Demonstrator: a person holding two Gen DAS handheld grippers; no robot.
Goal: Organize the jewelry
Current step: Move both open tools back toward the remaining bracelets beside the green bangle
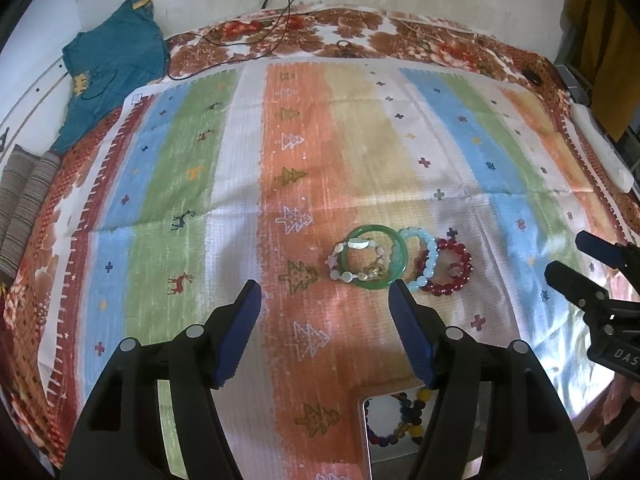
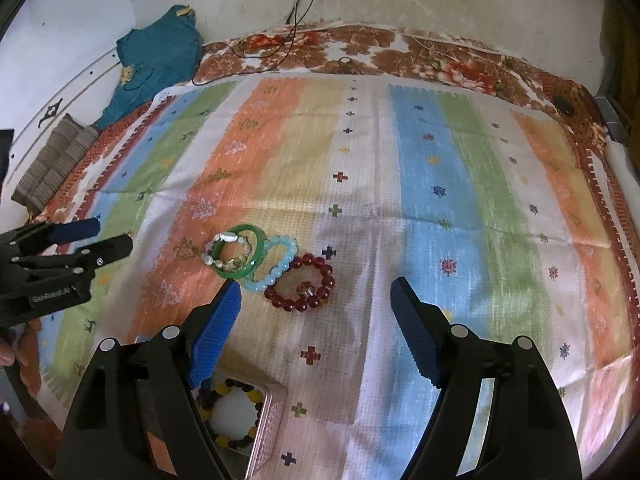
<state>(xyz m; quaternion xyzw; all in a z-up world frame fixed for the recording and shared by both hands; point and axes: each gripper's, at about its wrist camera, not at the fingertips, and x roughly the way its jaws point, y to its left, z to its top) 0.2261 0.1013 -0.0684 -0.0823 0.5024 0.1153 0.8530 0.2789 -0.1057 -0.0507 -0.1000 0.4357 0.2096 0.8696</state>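
Several bracelets lie together on the striped cloth: a green bangle (image 1: 394,276) (image 2: 260,252) with a pale shell bracelet (image 1: 340,258) (image 2: 216,248) across it, a light blue bead bracelet (image 1: 430,258) (image 2: 280,264), and a dark red bead bracelet (image 1: 460,276) (image 2: 320,292). A small tray (image 1: 365,440) (image 2: 262,428) near me holds a yellow and dark bead bracelet (image 1: 412,416) (image 2: 236,388). My left gripper (image 1: 325,308) (image 2: 96,240) is open and empty, short of the bangle. My right gripper (image 2: 314,308) (image 1: 568,256) is open and empty, just short of the red bracelet.
The striped cloth (image 1: 240,160) (image 2: 440,160) covers a floral bedspread (image 1: 360,36). A teal garment (image 1: 116,68) (image 2: 160,56) and a folded grey cloth (image 1: 24,208) (image 2: 52,164) lie at the far left. Black cables (image 1: 280,8) hang down the wall. A white object (image 1: 600,148) lies at the right edge.
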